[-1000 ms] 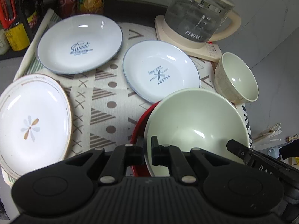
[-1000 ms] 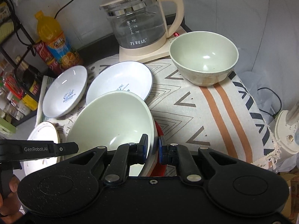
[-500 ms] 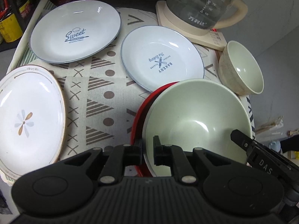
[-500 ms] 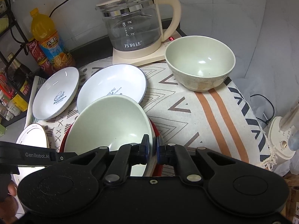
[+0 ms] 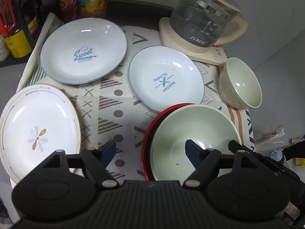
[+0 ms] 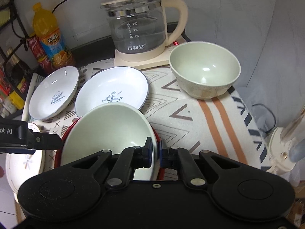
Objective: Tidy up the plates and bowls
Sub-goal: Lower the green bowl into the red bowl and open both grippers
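Beside the kettle (image 6: 139,24), on the patterned cloth (image 6: 190,118), the green bowl (image 6: 108,129) is now seen nested in the red dish (image 5: 146,139), and the left gripper (image 5: 150,150), clamped on the rim half a second ago, is found spread wide and empty. The right gripper (image 6: 156,150) is kept pinched on the bowl's rim. Release there is judged to come next, the small bowl (image 6: 205,68) and three plates near the kettle being left unstacked.
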A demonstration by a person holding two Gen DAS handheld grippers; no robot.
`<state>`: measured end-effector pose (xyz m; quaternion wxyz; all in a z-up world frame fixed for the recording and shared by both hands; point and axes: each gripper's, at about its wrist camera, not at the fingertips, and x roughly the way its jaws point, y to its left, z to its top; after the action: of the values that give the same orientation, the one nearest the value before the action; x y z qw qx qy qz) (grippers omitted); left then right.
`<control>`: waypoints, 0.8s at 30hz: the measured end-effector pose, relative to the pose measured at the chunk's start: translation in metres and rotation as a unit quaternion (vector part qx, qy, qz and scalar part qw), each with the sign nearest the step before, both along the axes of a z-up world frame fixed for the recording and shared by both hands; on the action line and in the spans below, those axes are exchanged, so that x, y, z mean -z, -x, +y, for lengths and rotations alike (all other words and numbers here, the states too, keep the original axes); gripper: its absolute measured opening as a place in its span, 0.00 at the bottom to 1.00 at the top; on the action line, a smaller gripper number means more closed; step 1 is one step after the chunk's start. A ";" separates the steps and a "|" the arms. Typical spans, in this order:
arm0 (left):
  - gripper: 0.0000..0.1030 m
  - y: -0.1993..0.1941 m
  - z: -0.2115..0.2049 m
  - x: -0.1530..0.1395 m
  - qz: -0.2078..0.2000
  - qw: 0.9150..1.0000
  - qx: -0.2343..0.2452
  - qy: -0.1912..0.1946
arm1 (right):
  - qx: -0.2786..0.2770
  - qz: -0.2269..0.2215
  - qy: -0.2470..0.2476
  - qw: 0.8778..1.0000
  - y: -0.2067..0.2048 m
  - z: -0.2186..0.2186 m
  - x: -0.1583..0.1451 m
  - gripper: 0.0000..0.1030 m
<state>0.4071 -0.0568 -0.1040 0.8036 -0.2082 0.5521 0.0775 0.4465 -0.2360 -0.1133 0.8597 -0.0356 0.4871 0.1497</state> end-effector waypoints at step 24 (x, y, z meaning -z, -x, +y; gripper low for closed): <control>1.00 -0.027 -0.025 -0.014 -0.033 0.998 0.041 -0.037 | 0.053 -0.004 -0.085 0.995 -0.012 -0.047 -0.018 0.87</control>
<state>0.4336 -0.0822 -0.0901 0.8310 -0.1580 0.5302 0.0576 0.4586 -0.2835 -0.0950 0.8682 0.0629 0.4704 0.1448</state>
